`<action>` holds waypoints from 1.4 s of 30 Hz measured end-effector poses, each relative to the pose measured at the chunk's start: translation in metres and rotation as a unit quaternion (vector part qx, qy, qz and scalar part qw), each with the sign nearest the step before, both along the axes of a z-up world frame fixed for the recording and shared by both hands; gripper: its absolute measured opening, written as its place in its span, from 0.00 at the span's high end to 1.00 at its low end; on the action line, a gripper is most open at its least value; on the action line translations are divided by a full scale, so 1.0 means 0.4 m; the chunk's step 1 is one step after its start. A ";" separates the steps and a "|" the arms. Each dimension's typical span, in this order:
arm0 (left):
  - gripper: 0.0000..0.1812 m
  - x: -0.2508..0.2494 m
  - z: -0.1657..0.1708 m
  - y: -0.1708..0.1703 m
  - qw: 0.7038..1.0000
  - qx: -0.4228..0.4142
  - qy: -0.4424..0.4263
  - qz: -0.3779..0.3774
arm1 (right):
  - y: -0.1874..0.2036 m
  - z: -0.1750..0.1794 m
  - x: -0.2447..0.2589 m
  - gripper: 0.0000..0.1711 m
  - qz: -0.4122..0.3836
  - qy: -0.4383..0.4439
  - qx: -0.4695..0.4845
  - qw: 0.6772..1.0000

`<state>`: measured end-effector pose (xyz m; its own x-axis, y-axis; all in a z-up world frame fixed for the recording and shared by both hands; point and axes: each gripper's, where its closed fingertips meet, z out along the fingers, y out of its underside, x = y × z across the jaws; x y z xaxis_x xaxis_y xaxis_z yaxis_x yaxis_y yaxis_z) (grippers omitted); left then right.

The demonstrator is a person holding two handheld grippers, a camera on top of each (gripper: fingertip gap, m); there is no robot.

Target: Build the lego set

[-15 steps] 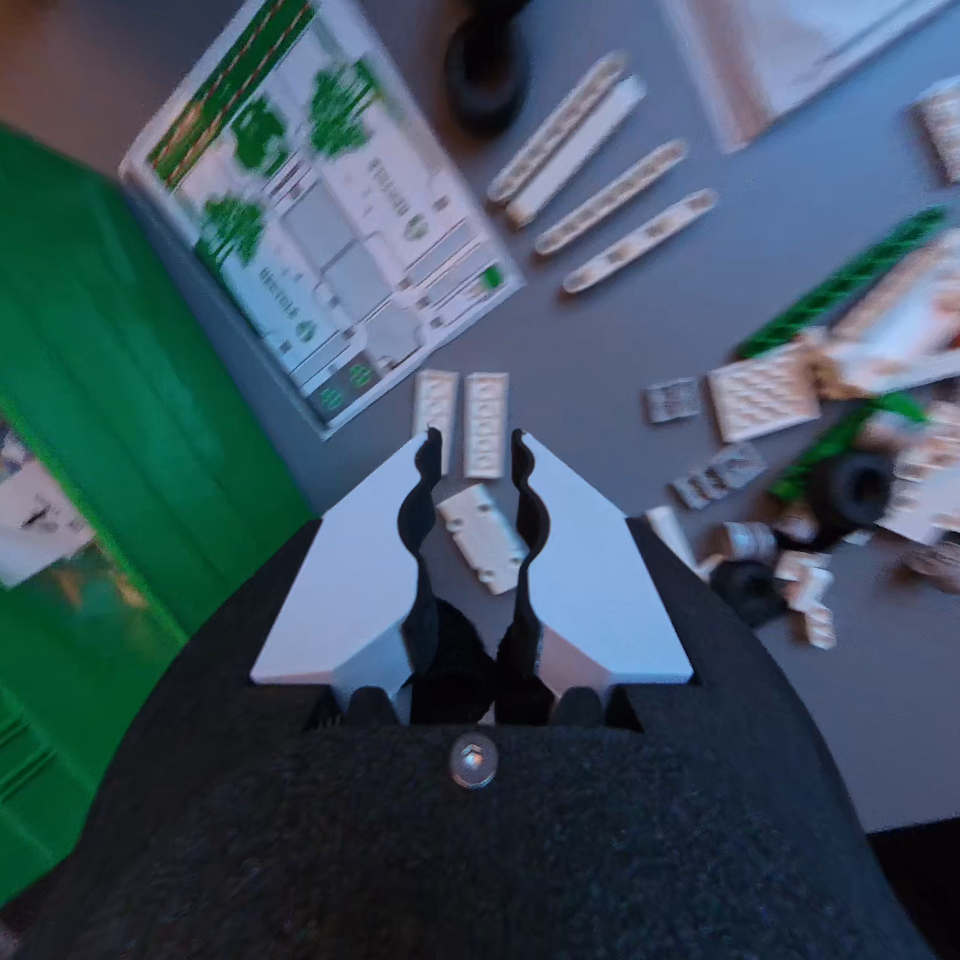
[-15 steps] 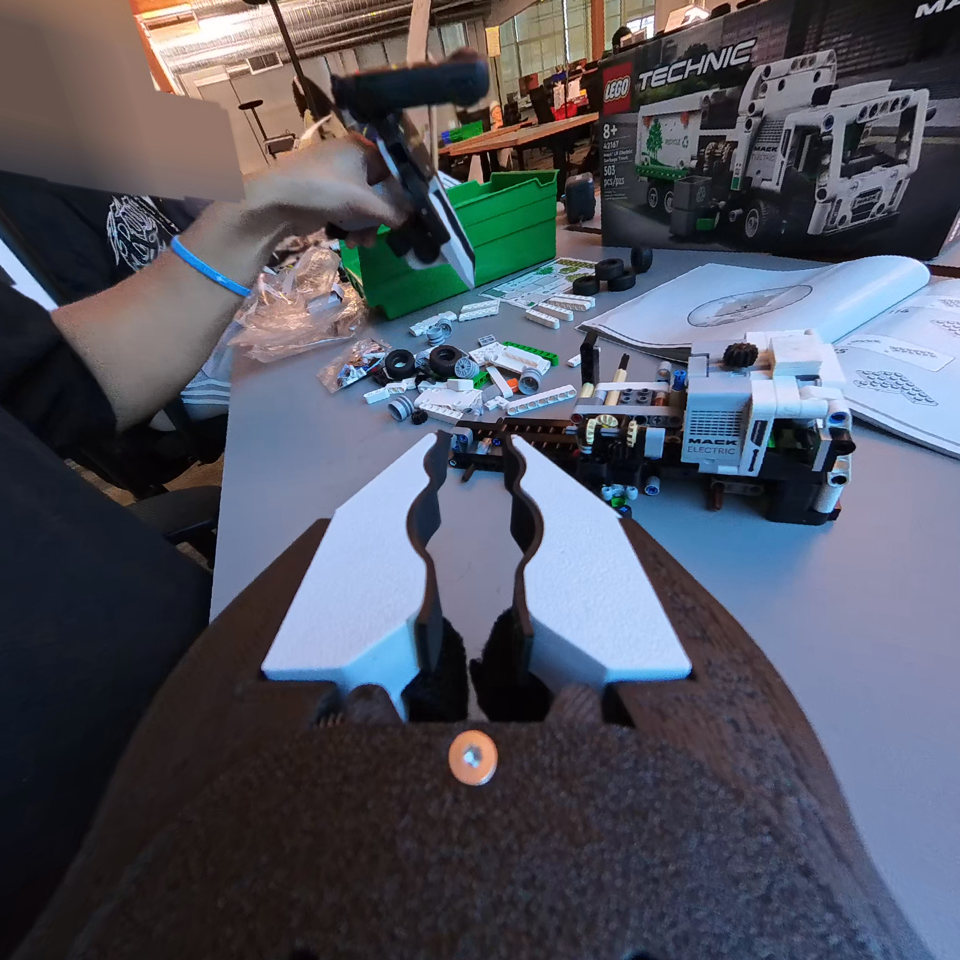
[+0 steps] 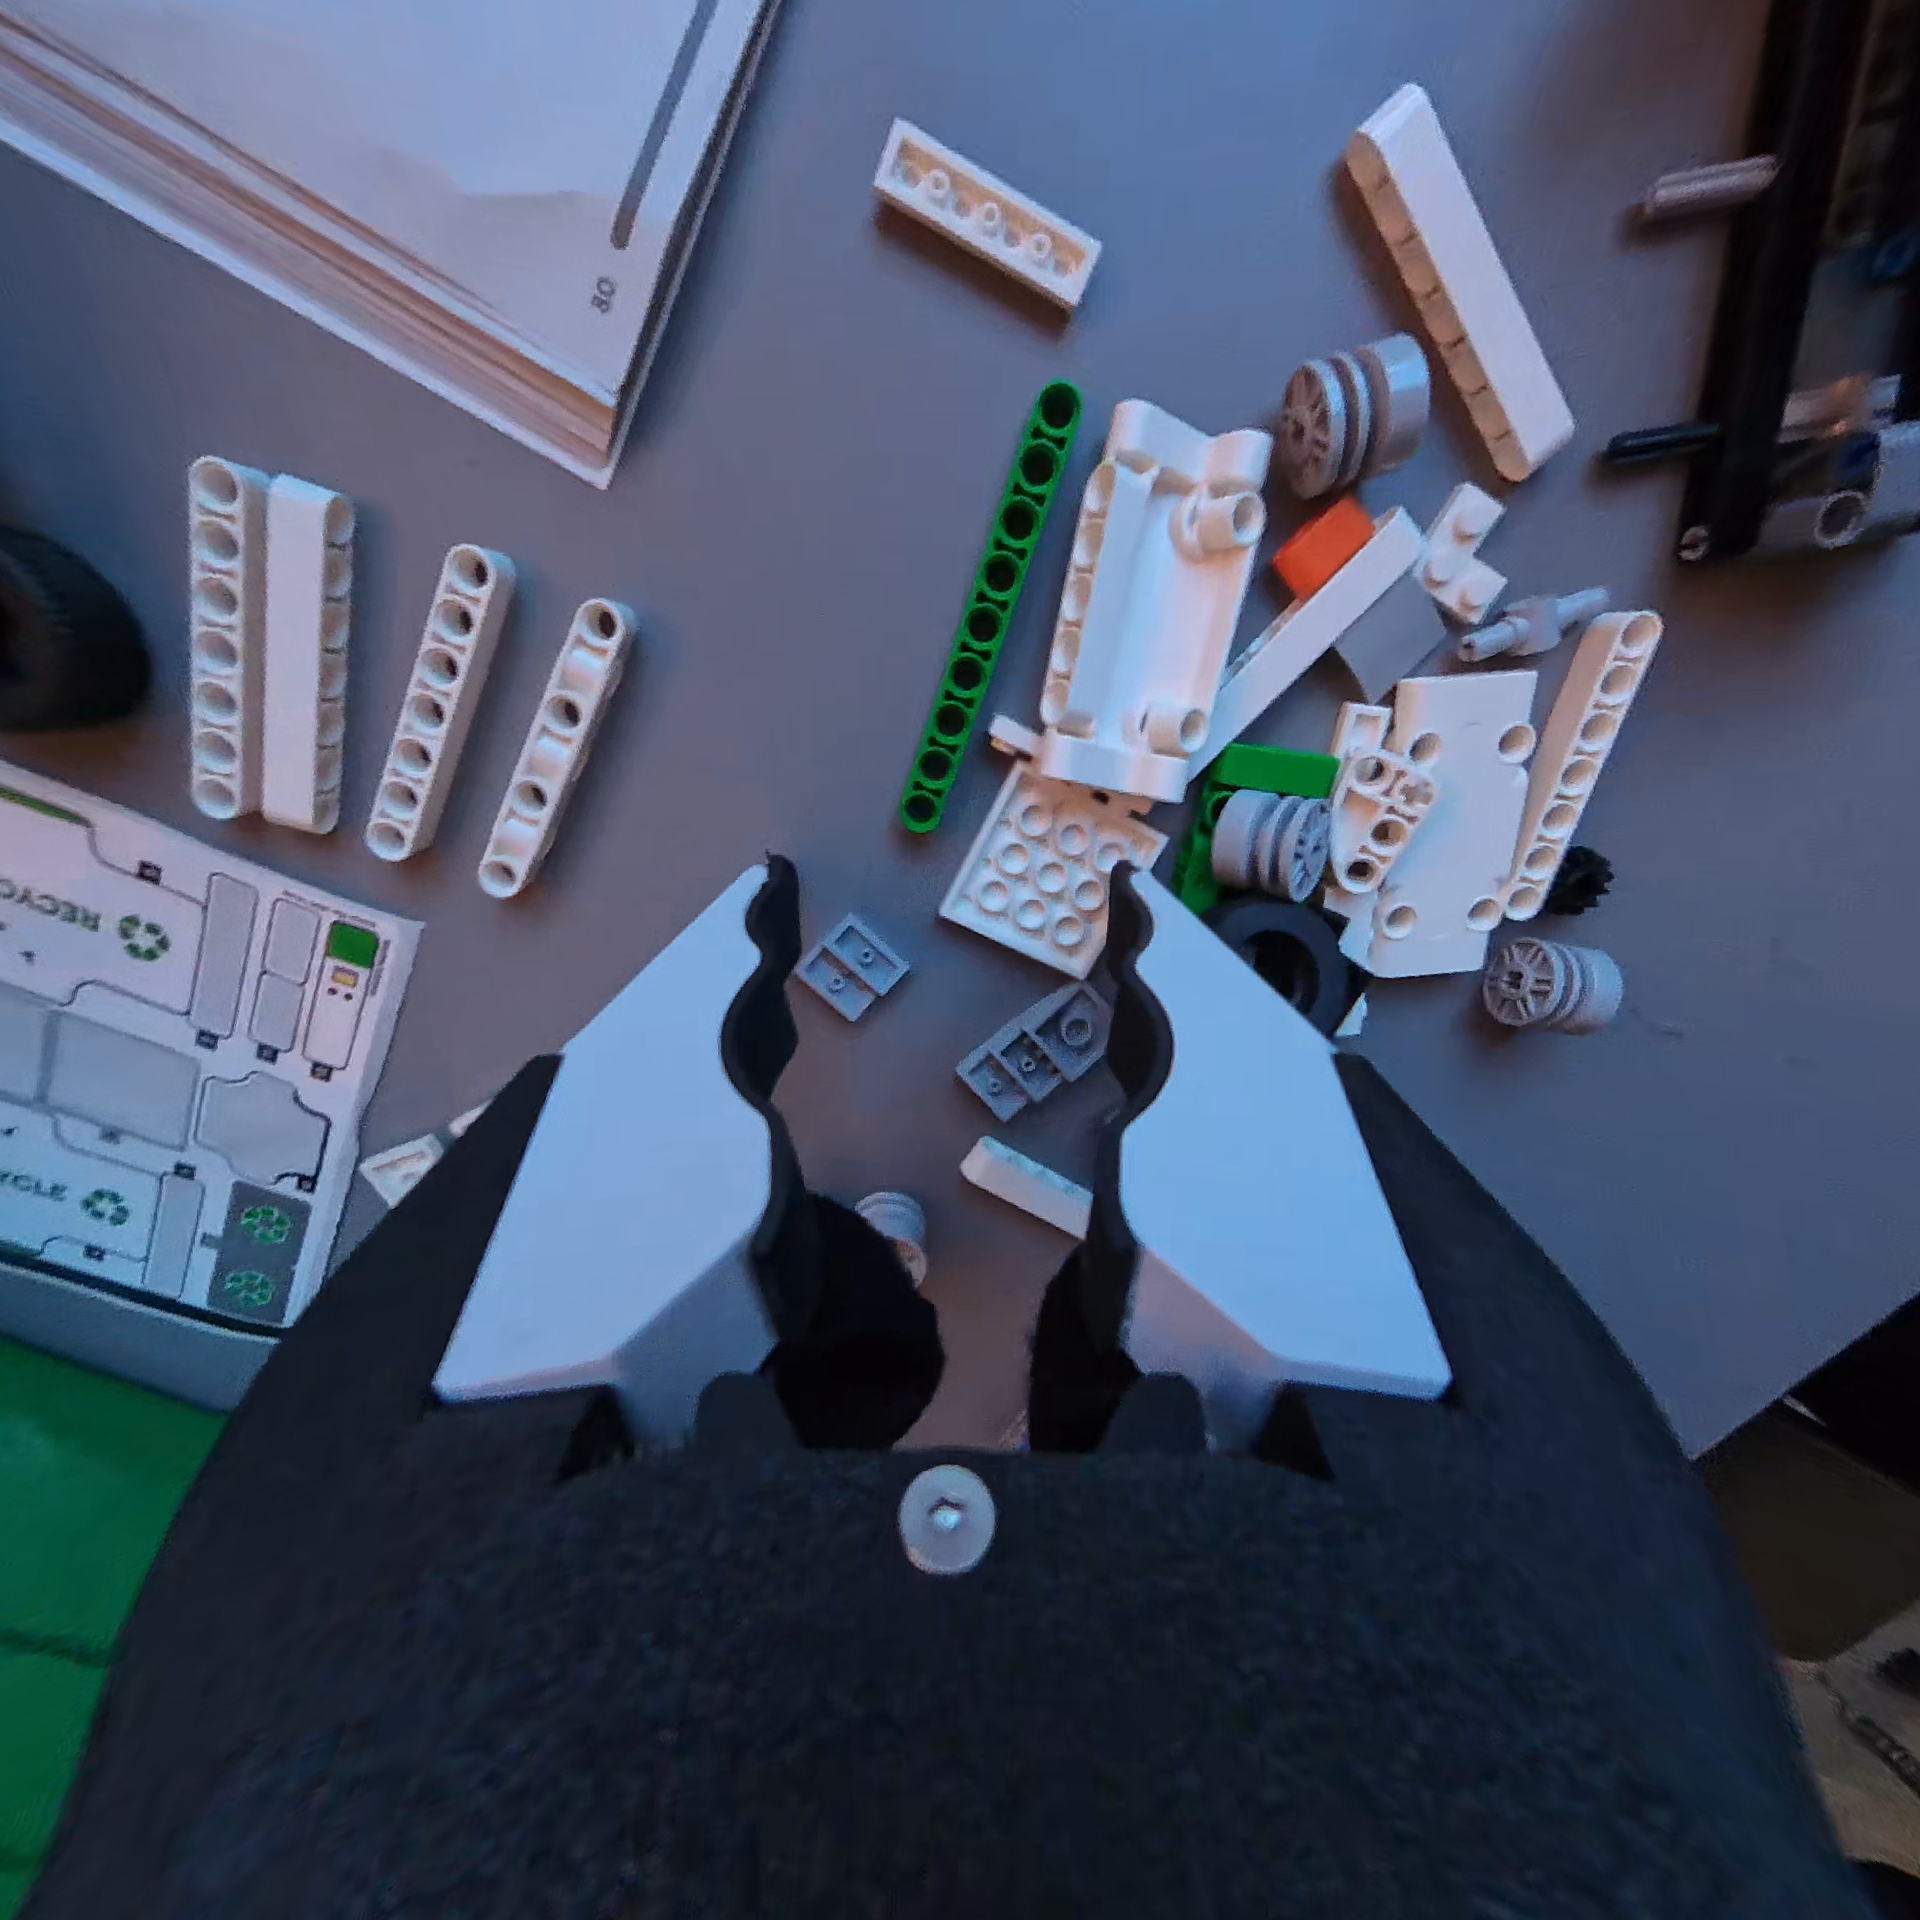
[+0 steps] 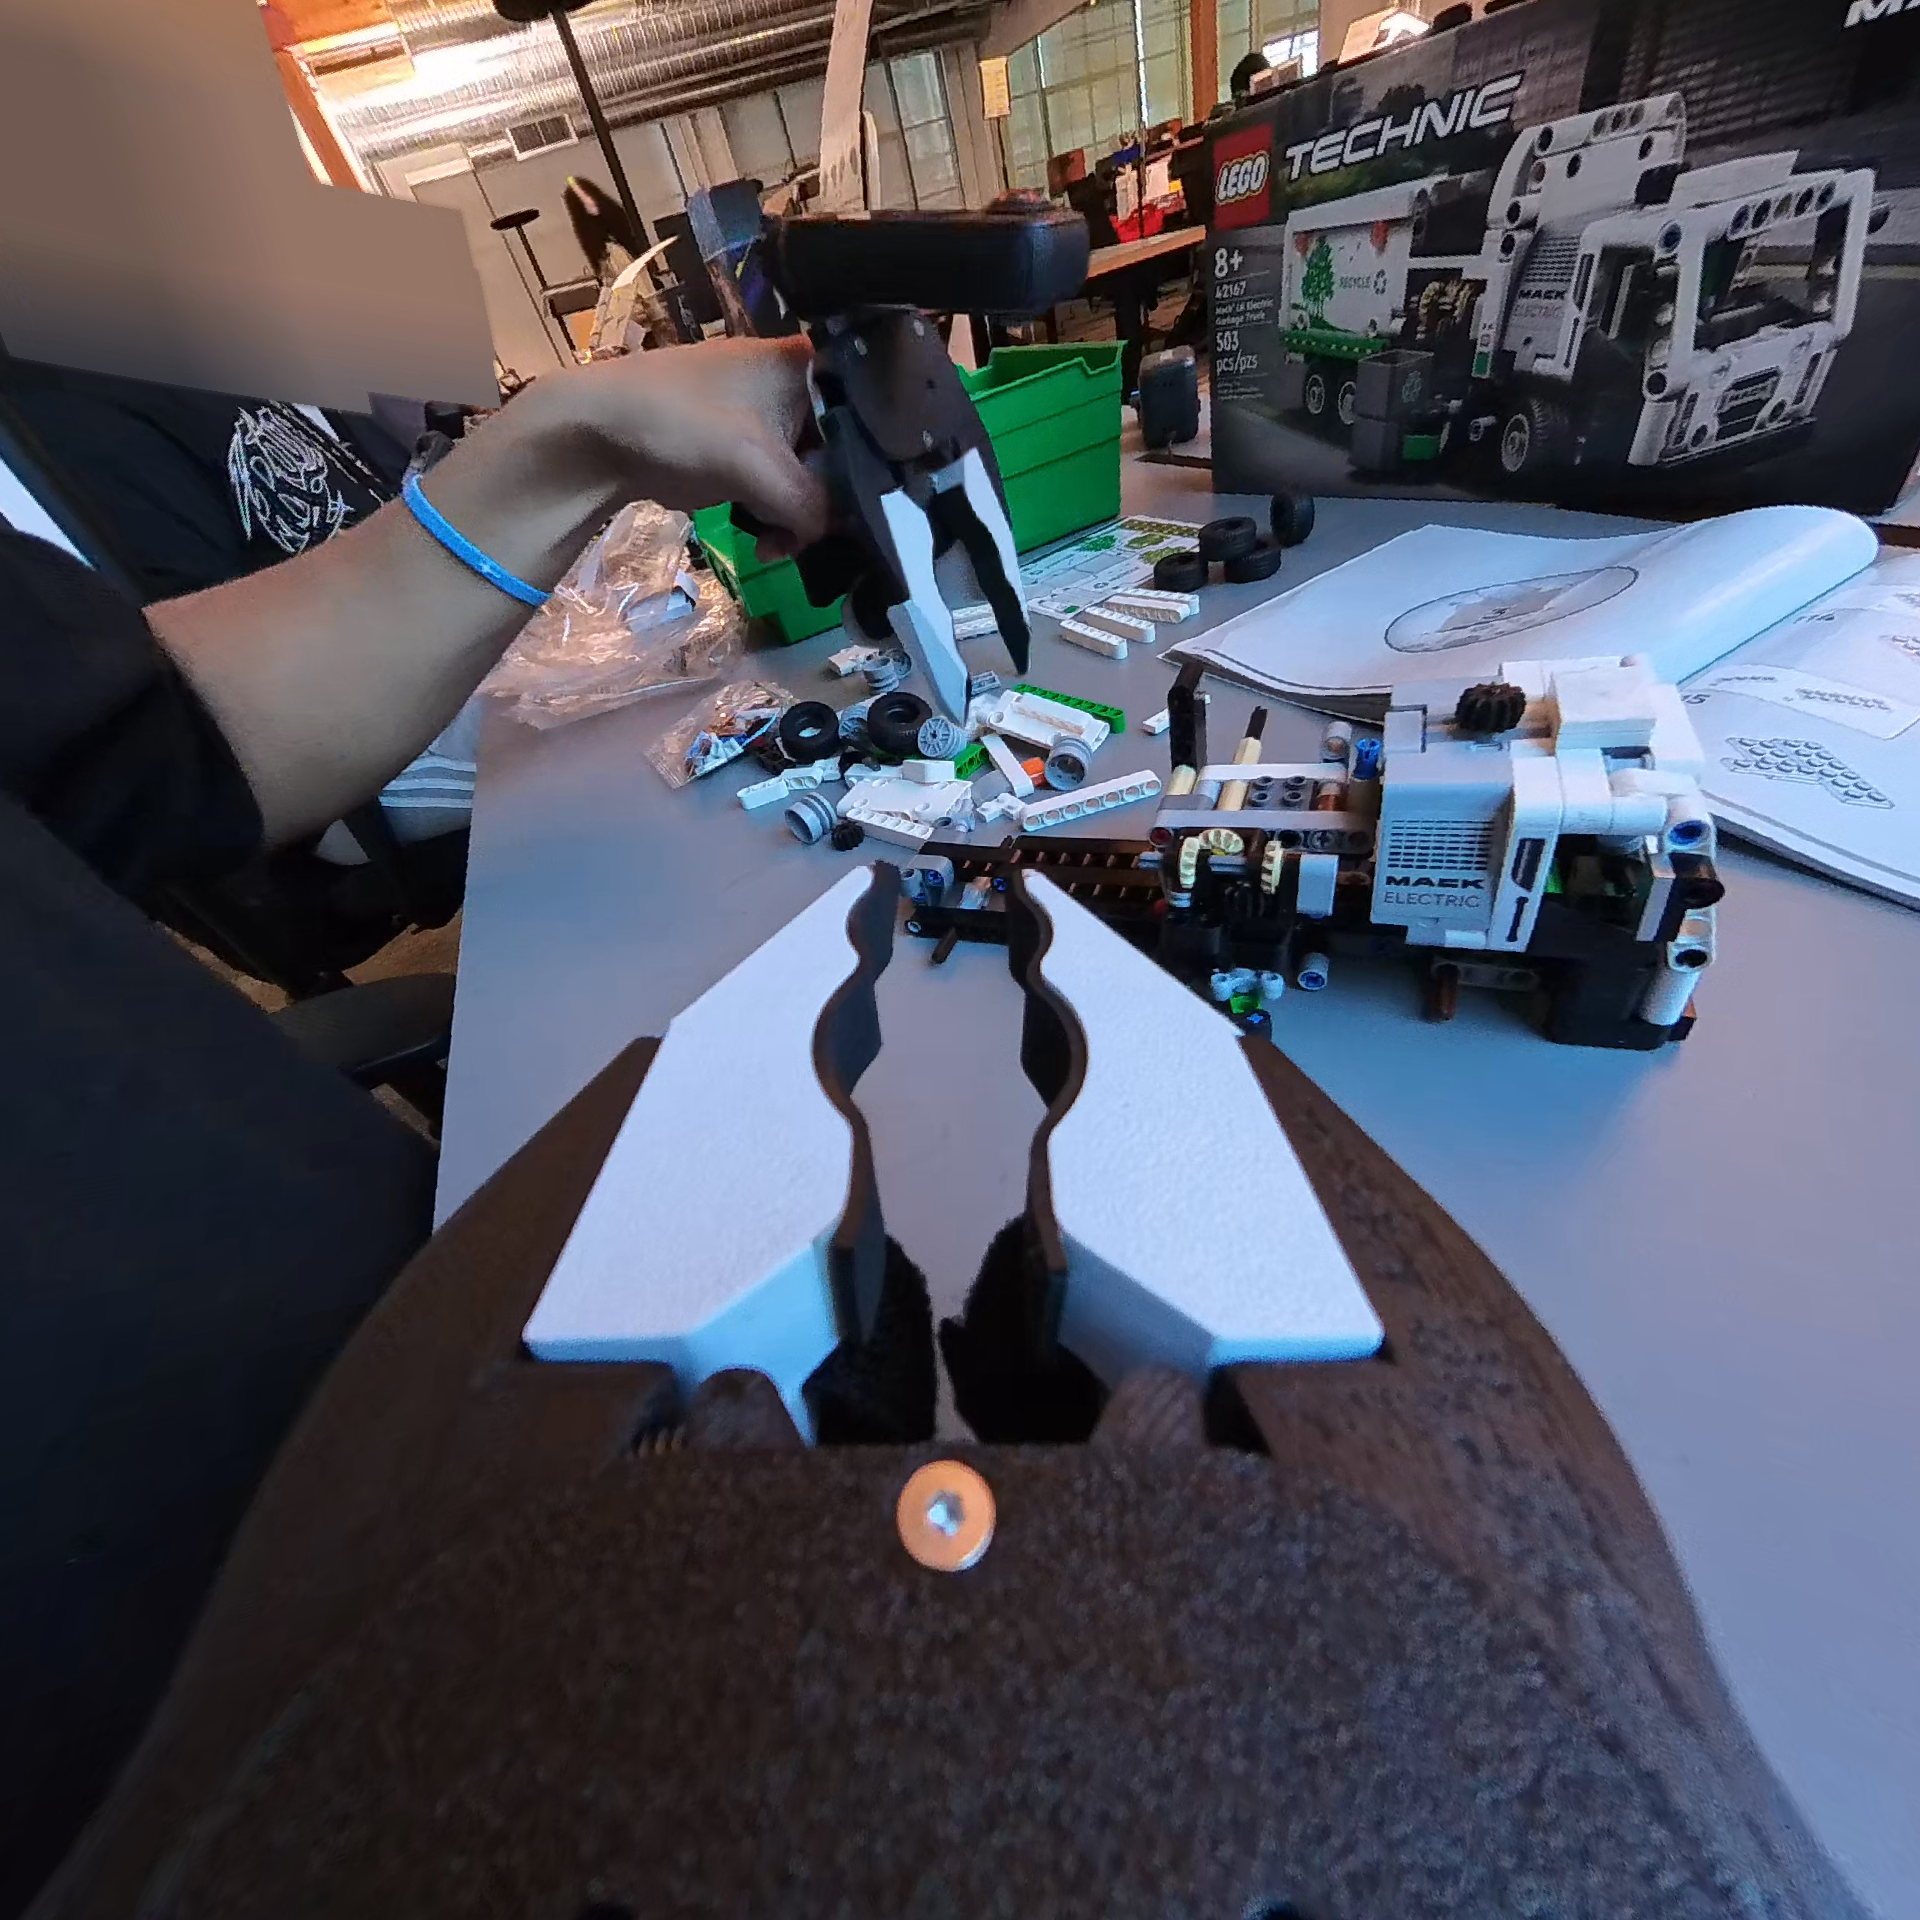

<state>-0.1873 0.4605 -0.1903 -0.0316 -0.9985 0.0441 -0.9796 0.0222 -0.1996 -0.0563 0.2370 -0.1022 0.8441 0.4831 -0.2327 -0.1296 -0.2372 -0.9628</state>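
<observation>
Black left tongs (image 3: 945,894) now wider.

- I've got a green bin (image 4: 1049,436) at the back of the grey table (image 4: 1558,1195), upright, open top.
- Crumpled clear plastic bags (image 4: 613,613) lie just beside that bin, on its near side, at the table edge.
- A blue wristband (image 4: 468,551) sits on a person's forearm above the bags.
- I see a dark sleeve (image 4: 114,665) at the left edge of the right wrist view.
- Behind it all, an open workshop with more tables (image 4: 1143,249), large windows (image 4: 1091,83), and ducting overhead; details there are too blurred to tell.
</observation>
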 end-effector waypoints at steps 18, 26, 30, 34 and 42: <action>0.83 0.203 0.084 -0.019 0.991 -0.001 -0.126 0.040 | 0.001 -0.001 -0.001 0.88 0.001 -0.001 -0.001 1.000; 0.79 0.248 0.009 -0.056 0.989 -0.008 -0.098 0.110 | -0.001 0.001 -0.002 0.88 0.003 0.001 0.002 1.000; 0.97 0.244 -0.004 -0.041 0.988 0.017 -0.093 0.126 | -0.003 0.001 -0.004 0.88 0.004 -0.001 0.003 1.000; 0.97 0.234 -0.003 -0.034 0.990 0.030 -0.093 0.105 | -0.003 0.003 -0.003 0.88 0.004 0.005 0.004 1.000; 0.97 -0.044 0.117 0.195 0.964 0.160 -0.048 0.207 | -0.003 0.001 -0.004 0.88 0.006 0.004 0.001 1.000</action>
